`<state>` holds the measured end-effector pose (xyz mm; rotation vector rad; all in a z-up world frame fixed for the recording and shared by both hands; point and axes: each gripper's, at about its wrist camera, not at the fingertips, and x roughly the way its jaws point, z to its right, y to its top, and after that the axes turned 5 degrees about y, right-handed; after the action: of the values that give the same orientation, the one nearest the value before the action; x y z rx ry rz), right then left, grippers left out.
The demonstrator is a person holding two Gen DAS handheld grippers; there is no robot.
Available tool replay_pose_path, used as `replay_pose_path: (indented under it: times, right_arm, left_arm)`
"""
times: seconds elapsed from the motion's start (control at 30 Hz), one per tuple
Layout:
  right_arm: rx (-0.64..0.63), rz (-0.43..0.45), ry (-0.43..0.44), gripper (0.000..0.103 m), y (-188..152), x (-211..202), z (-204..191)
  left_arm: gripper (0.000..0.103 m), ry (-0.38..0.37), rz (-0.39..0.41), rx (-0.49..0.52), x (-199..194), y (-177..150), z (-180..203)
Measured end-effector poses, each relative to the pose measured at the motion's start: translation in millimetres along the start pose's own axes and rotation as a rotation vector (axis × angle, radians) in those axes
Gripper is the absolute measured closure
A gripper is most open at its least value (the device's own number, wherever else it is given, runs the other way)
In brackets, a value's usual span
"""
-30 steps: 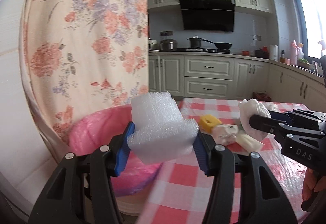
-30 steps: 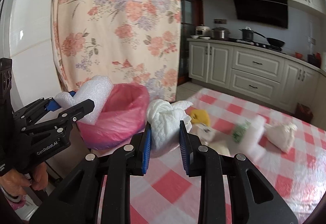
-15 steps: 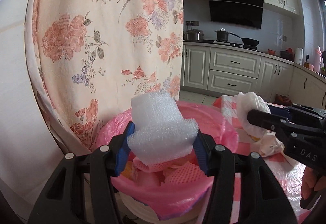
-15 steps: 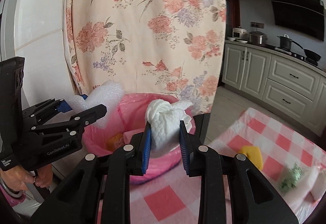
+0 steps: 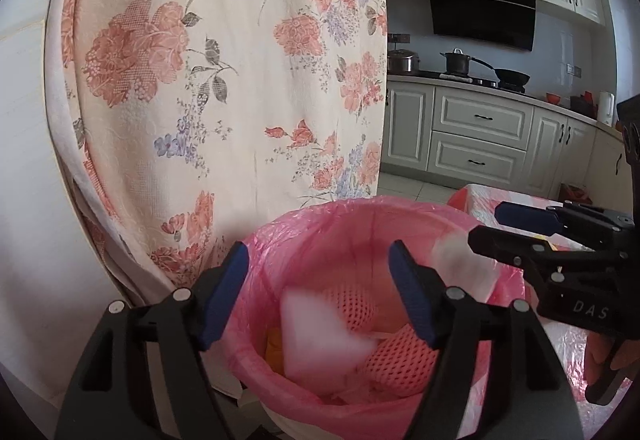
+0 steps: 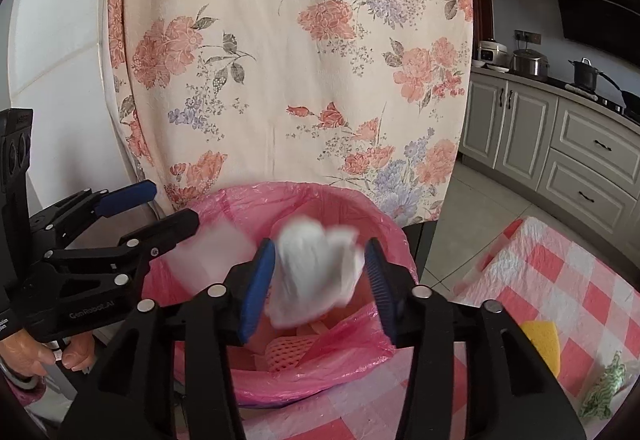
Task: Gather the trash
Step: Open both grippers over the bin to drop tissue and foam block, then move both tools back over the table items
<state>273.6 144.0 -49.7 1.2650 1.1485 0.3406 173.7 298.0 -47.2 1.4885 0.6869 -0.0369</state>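
Over the pink-lined bin (image 5: 360,224) both my grippers are hanging at once, so quick count: two grippers, one bin, two bits of trash on their way in.

My left gripper (image 5: 320,296) has just been opening and its jaws now stand wide with nothing between them. Its white foam block (image 5: 320,336) is blurred, below the pads and inside the bag, right by two pink foam nets (image 5: 400,356) and something yellow I can't make out.

My right gripper (image 6: 320,280) has just been opening too. The white wad of tissue (image 6: 316,272) sits blurred between the blue pads, above the bin mouth. Looks like there's a gap on the right side, and on the left I can't tell if it's still touching. So: jaws parted, not squeezing.

Writing: the right gripper's body reads "DAS" in the left camera, the left one's reads "GenRobot.AI" in the right camera.

On the red-and-white checked tablecloth (image 6: 560,280), one yellow sponge (image 6: 540,340) and one green-and-white crumpled scrap (image 6: 604,384) are still lying, well apart from the bin. Behind the bin hangs one floral sheet (image 6: 300,60). On the stove I count one pot (image 5: 456,62) and one pan (image 5: 512,74).
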Motion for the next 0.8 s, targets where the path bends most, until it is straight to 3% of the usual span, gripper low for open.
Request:
replay_pose_path:
  times: [0.2, 0.57, 0.8]
  right_arm:
    - [0.038, 0.014, -0.003, 0.054, -5, -9, 7]
    - [0.111, 0.016, -0.08, 0.053, -39, -58, 24]
    - [0.161, 0.023, -0.164, 0.04, -66, -99, 38]
  left_arm:
    - [0.03, 0.016, -0.006, -0.015, -5, -6, -5]
    - [0.007, 0.009, 0.017, -0.018, -30, -18, 22]
    - [0.005, -0.039, 0.024, -0.048, -53, -26, 53]
